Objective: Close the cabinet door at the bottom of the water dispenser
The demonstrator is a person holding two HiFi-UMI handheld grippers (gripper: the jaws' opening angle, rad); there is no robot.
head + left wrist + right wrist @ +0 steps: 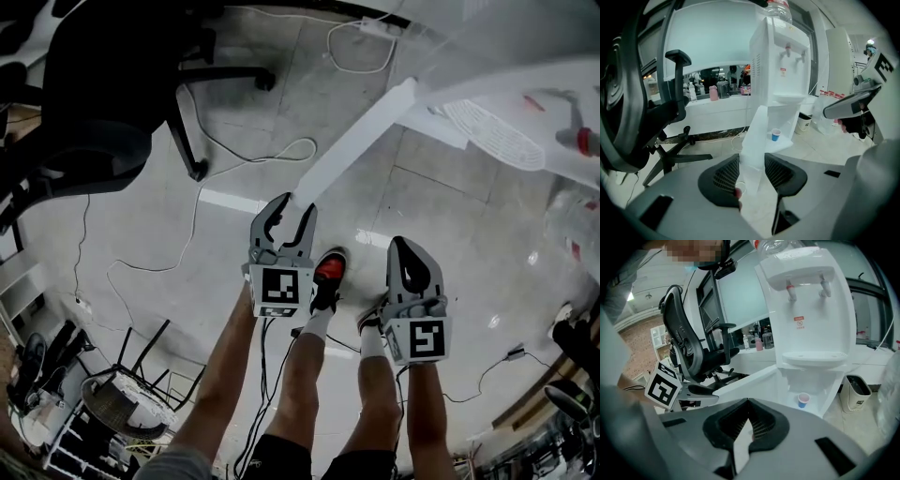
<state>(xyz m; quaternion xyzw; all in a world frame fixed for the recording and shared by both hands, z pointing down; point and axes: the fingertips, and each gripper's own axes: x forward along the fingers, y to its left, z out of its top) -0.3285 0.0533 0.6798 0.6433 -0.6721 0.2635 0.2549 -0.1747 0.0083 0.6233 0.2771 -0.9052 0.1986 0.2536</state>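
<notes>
Cabinet door (754, 136) stands open; the cabinet (786, 123) holds one blue cup (776, 135).

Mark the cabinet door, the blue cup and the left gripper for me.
Cabinet door (754, 136), left gripper view: its white surface above the jaws.
Blue cup (802, 401), right gripper view: its side, inside the open cabinet.
Left gripper (292, 208), head view: midway between its fingertips.

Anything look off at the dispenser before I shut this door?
The cabinet door hangs wide open, and a small blue cup stands upright inside the cabinet. No spill or damage shows.
</notes>
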